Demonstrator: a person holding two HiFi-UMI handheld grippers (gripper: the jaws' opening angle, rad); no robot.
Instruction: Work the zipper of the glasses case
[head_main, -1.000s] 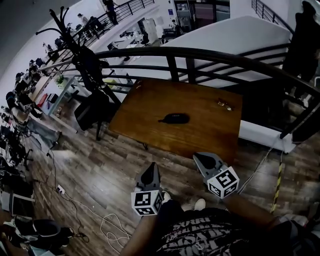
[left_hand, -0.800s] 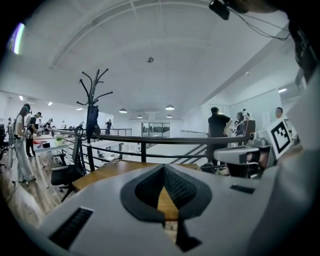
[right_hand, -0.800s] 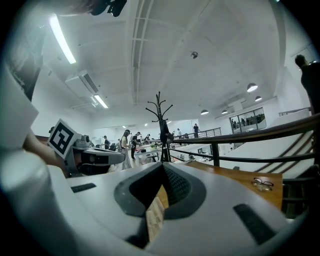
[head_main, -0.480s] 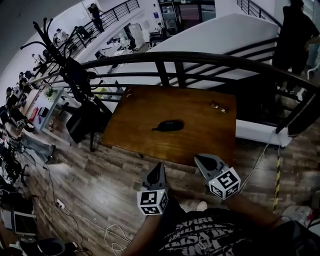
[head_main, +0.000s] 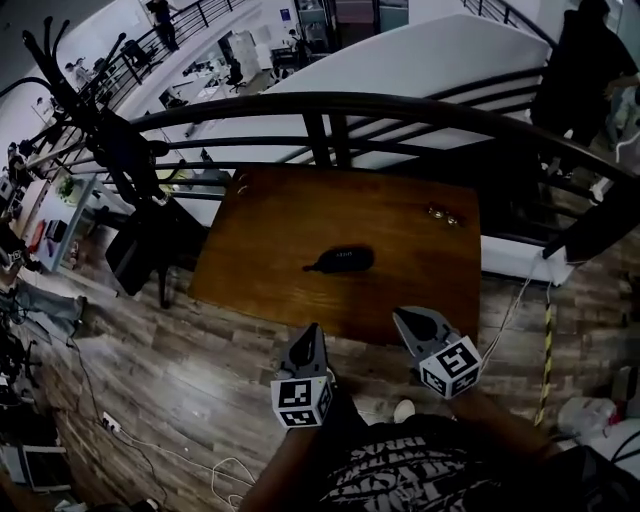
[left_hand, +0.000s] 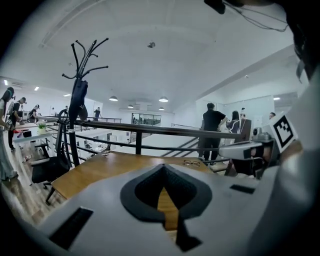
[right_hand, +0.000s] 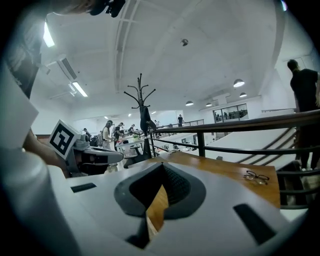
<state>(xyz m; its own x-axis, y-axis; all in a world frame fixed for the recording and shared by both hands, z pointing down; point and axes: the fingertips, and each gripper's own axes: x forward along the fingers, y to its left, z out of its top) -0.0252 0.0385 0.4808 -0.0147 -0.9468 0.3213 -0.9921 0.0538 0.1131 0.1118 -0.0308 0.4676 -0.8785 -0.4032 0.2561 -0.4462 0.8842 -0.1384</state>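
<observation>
The glasses case (head_main: 340, 261) lay mid-counter (head_main: 425, 280), well apart from the left tool (head_main: 309, 335) and right tool (head_main: 405, 318), both closed and empty. Probably light, semi-rigid and prone to sliding: pin its body, pinch the zipper pull.

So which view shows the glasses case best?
Head view: the case lies in full on the table, nothing blocking it. Neither gripper view shows it; they catch only other parts of the tabletop.

Left gripper (head_main: 311, 332): lower centre of frame; jaws pressed together, nothing between them; tips pointing up-frame. Right gripper (head_main: 408, 318): just to its right; jaws likewise together, empty; tips angled up-left. Left forearm (head_main: 288, 462), right forearm (head_main: 497, 408): along the lower edge.
</observation>
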